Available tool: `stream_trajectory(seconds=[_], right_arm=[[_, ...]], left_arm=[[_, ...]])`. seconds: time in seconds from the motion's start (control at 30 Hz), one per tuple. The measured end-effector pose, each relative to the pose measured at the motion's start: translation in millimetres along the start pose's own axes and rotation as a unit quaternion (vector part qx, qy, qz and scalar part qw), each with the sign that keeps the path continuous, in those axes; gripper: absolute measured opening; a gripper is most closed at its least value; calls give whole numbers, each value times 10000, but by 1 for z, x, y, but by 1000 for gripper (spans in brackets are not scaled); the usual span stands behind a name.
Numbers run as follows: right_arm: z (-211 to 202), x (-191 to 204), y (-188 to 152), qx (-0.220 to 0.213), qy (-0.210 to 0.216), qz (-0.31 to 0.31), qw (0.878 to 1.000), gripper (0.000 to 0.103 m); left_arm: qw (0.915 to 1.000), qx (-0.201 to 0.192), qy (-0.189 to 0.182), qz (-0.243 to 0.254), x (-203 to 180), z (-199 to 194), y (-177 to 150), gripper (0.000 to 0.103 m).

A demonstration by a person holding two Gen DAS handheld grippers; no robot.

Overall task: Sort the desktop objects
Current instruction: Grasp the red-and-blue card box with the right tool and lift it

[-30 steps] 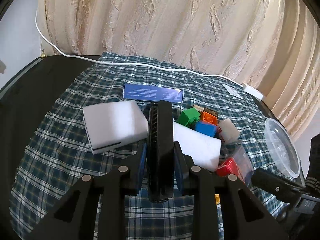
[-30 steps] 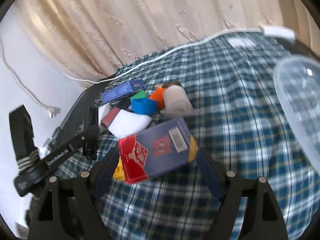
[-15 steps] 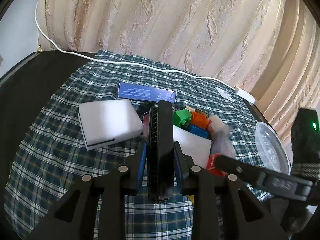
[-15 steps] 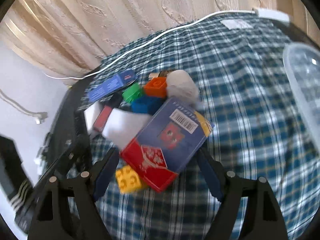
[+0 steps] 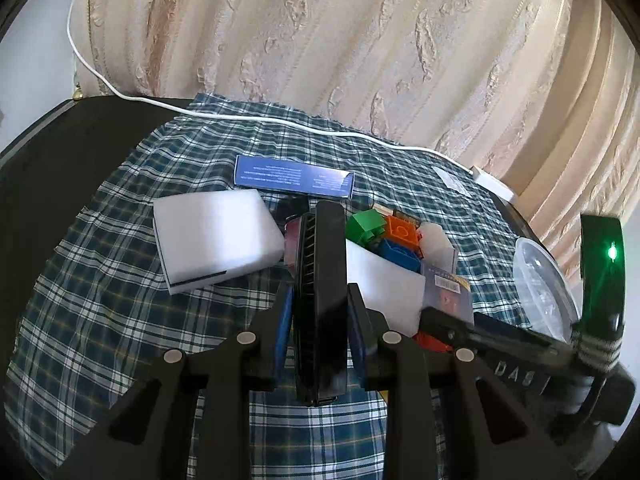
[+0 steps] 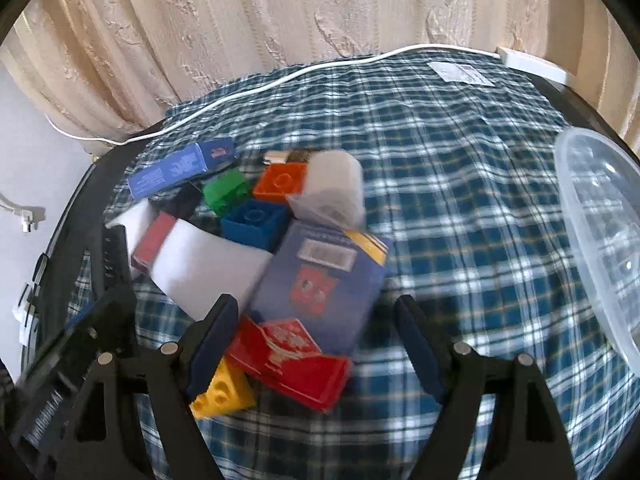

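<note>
Left claw [image 5: 316, 308] clamps a flat black device [image 5: 320, 300] edge-up, while right claw [image 6: 316, 340] gapes wide around a card box [image 6: 320, 280], pads apart from it.

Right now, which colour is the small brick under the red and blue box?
Yellow. The brick shows best in the right wrist view, beneath the box.

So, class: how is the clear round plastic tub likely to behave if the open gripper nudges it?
The clear round plastic tub looks thin-walled and empty, so probably light and easily shoved. Its smooth plastic may slide on the checked tablecloth. It sits near the table's edge, so a hard push from the right hand-held gripper might tip it off.
</note>
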State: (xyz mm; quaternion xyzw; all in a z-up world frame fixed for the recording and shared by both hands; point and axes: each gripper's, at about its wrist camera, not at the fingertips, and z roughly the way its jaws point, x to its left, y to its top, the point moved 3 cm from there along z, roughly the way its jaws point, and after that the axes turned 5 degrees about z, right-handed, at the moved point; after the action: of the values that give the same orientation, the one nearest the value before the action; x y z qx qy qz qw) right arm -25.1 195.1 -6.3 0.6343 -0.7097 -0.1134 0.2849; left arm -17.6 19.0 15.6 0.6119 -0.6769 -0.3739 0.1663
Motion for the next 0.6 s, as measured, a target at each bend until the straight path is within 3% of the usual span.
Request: stream_trajectory(seconds=[0.37,0.6], right_arm=[[4,7,2,-28,-238,-133,9996,86],[8,9,2,-169,-640,-303,9973,101]], left_arm=[[10000,65,-12,-11,-3,3,-1,28],[10000,82,-37,-14,-3,4,-1,28]])
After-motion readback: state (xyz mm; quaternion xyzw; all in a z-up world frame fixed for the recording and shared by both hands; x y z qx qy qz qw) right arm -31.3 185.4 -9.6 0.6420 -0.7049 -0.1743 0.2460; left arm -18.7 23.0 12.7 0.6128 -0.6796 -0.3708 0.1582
